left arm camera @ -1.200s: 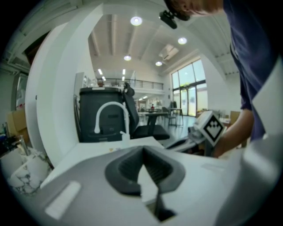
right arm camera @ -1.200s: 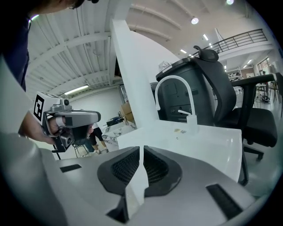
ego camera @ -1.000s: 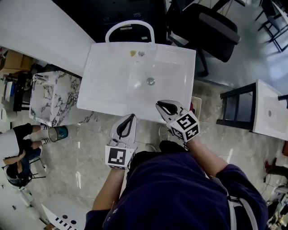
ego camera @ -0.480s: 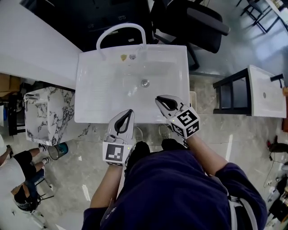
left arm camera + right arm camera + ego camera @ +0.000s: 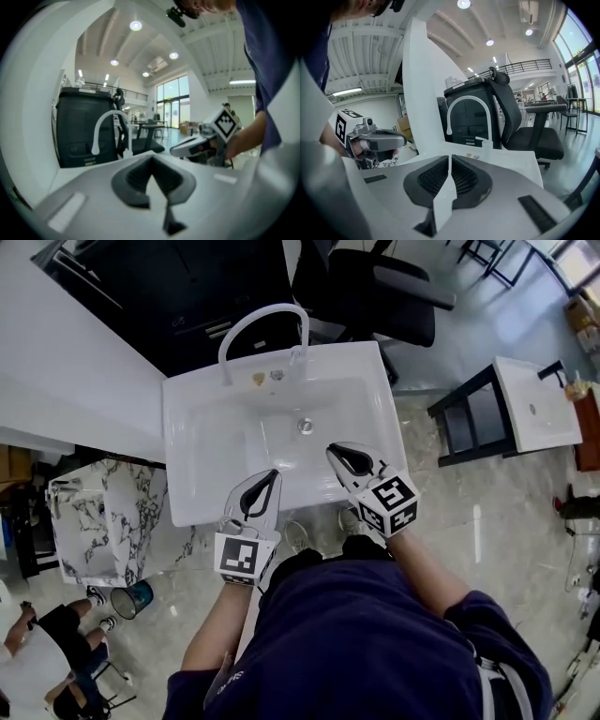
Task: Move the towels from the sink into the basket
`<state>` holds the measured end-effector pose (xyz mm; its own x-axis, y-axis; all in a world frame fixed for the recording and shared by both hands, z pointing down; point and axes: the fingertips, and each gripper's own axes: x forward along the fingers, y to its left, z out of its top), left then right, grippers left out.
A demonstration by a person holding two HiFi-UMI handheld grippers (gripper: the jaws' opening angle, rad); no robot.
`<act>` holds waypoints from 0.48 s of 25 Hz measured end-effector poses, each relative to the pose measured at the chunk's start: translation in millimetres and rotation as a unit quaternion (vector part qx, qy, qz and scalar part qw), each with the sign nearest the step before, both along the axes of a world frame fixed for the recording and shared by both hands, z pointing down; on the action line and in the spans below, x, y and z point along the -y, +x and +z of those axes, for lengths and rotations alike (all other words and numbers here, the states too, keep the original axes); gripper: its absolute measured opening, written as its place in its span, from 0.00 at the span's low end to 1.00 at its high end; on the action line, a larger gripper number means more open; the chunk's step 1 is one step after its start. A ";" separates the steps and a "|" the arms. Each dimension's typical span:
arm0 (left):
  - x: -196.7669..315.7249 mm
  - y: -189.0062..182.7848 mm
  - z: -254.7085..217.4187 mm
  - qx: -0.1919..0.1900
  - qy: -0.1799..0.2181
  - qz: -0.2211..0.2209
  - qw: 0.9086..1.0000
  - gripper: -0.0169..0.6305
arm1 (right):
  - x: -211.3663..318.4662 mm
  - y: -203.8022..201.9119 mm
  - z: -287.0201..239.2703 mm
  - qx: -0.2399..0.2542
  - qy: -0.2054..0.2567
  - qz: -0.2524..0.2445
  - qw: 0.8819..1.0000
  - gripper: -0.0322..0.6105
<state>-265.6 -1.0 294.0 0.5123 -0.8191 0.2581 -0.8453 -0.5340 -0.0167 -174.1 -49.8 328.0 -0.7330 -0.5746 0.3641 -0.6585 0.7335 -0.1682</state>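
The white sink (image 5: 202,474) lies below me with its drain (image 5: 306,426) in the middle. I see no towel in its basin, and no basket is in any view. My left gripper (image 5: 269,478) is shut and empty, its tip over the sink's near rim. My right gripper (image 5: 339,452) is also shut and empty, reaching a little further over the basin. In the left gripper view the shut jaws (image 5: 151,161) point at the arched white faucet (image 5: 105,129), with the right gripper (image 5: 197,146) beside them. The right gripper view shows its own shut jaws (image 5: 450,161) and the left gripper (image 5: 379,137).
A black office chair (image 5: 375,287) stands behind the sink. To the right is a black-framed stand with a white top (image 5: 530,399). A marble block (image 5: 94,512) and a teal cup (image 5: 131,596) sit at the left, and a person (image 5: 37,652) crouches at the lower left.
Both grippers have moved forward from in front of the sink to over its near rim. The sink now sits lower and turned in the head view. Both stay shut.
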 end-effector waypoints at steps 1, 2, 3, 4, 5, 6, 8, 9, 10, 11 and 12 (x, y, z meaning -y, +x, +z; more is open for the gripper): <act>-0.3 -2.4 -1.7 -0.002 0.002 0.006 1.000 0.03 | -3.6 -3.1 -3.0 -0.001 0.002 0.003 1.000 0.09; -0.7 -4.9 -2.9 -0.002 0.004 0.011 1.000 0.03 | -6.9 -6.3 -5.8 -0.001 0.004 0.005 1.000 0.09; -1.0 -7.6 -3.7 -0.001 0.005 0.015 1.000 0.03 | -9.7 -9.1 -8.5 -0.002 0.007 0.006 1.000 0.09; -1.4 -10.0 -4.2 0.000 0.006 0.018 1.000 0.03 | -11.9 -11.1 -11.0 -0.003 0.009 0.007 1.000 0.09; -1.7 -12.0 -4.6 0.000 0.007 0.021 1.000 0.03 | -13.6 -12.6 -13.1 -0.004 0.011 0.008 1.000 0.09; -1.9 -13.9 -5.4 -0.001 0.008 0.023 1.000 0.03 | -14.8 -13.8 -14.8 -0.005 0.012 0.010 1.000 0.09; -1.3 -17.2 -8.2 -0.004 0.014 0.024 1.000 0.03 | -15.1 -16.5 -17.5 -0.006 0.014 0.012 1.000 0.08; -0.5 -18.4 -9.9 -0.006 0.016 0.024 1.000 0.03 | -14.5 -17.6 -18.7 -0.006 0.016 0.012 1.000 0.08; 0.1 -19.2 -10.6 -0.006 0.018 0.023 1.000 0.03 | -13.8 -18.2 -20.1 -0.005 0.018 0.013 1.000 0.08; 0.5 -19.3 -11.0 -0.006 0.018 0.023 1.000 0.03 | -13.3 -18.5 -21.4 -0.004 0.019 0.013 1.000 0.08; 0.9 -18.9 -11.4 -0.006 0.018 0.023 1.000 0.03 | -12.9 -18.6 -22.6 -0.003 0.020 0.013 1.000 0.08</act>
